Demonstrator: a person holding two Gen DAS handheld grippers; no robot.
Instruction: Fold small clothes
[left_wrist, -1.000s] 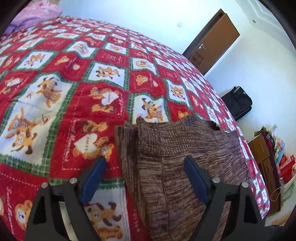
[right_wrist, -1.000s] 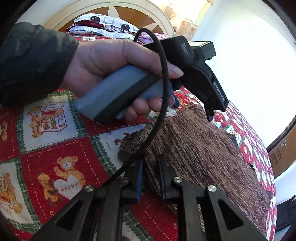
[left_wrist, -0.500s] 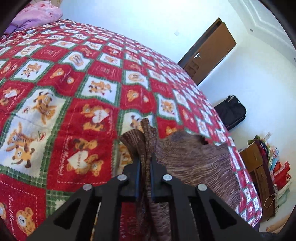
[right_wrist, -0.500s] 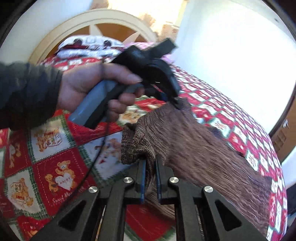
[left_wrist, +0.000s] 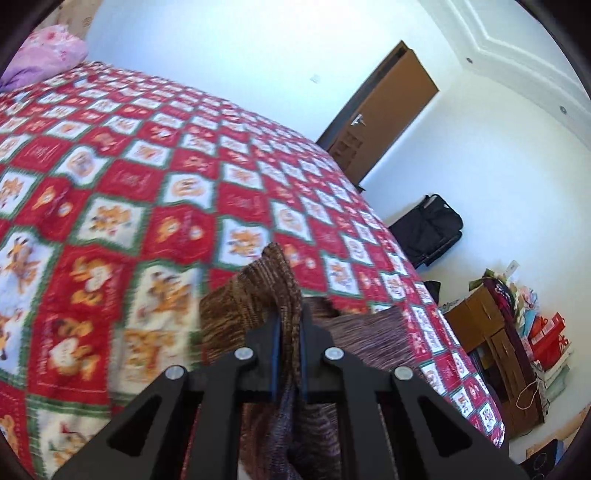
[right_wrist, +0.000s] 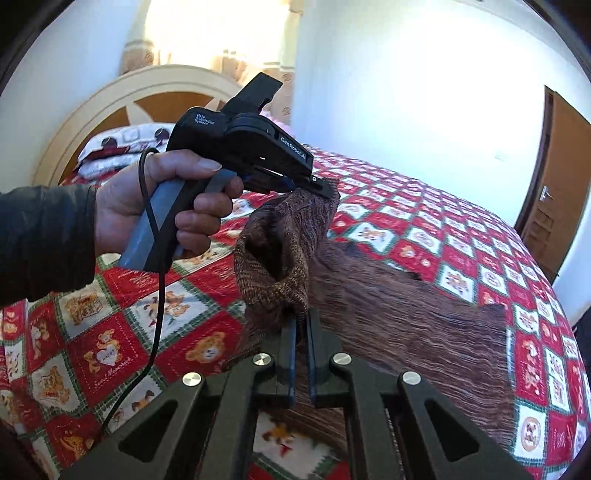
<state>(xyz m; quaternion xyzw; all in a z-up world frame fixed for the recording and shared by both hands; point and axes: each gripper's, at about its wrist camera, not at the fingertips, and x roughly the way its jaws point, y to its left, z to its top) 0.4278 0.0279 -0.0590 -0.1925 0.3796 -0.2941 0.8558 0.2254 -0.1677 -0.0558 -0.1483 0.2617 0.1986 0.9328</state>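
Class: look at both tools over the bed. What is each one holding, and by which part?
Both pinch the brown knitted garment along its near edge: the left tool and right tool each grip one raised corner.

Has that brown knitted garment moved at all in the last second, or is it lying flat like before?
Yes. The near edge of the brown garment has risen off the red quilt, pinched by both tools; before, it lay flat.

A bear-patterned red quilt (right_wrist: 424, 229) covers the bed, bearing a brown knit garment (right_wrist: 406, 325).

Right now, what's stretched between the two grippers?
In the right wrist view, a sagging fold of the brown knit garment spans from the left gripper to the right gripper.
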